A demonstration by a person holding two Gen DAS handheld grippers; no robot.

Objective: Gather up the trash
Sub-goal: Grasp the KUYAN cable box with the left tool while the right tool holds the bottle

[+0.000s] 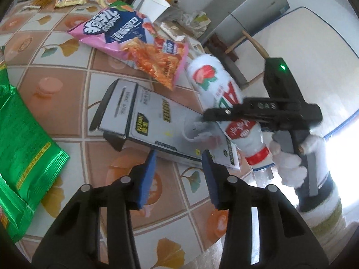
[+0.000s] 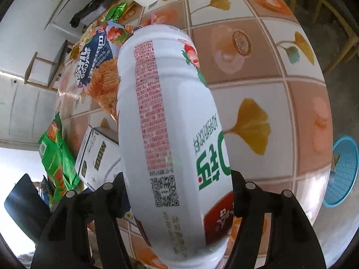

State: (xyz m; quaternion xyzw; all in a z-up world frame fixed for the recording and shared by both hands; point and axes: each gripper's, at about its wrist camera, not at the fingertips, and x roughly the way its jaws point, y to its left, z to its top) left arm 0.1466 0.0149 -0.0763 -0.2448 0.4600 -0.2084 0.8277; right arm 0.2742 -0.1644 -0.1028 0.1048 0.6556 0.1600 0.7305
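Right gripper (image 2: 177, 192) fingers clamped on white bottle (image 2: 166, 121), held off the tiled surface (image 2: 258, 51). Left gripper (image 1: 179, 174) fingers apart, holding nothing, just short of the grey box (image 1: 157, 121). Pink chip bag (image 1: 134, 42) beyond box, green bag (image 1: 24, 152) left.

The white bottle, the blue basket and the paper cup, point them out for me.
white bottle (image 2: 166, 121): right wrist view, middle of its label.
blue basket (image 2: 343, 172): right wrist view, its mesh wall.
paper cup (image 1: 154, 6): left wrist view, its side wall.
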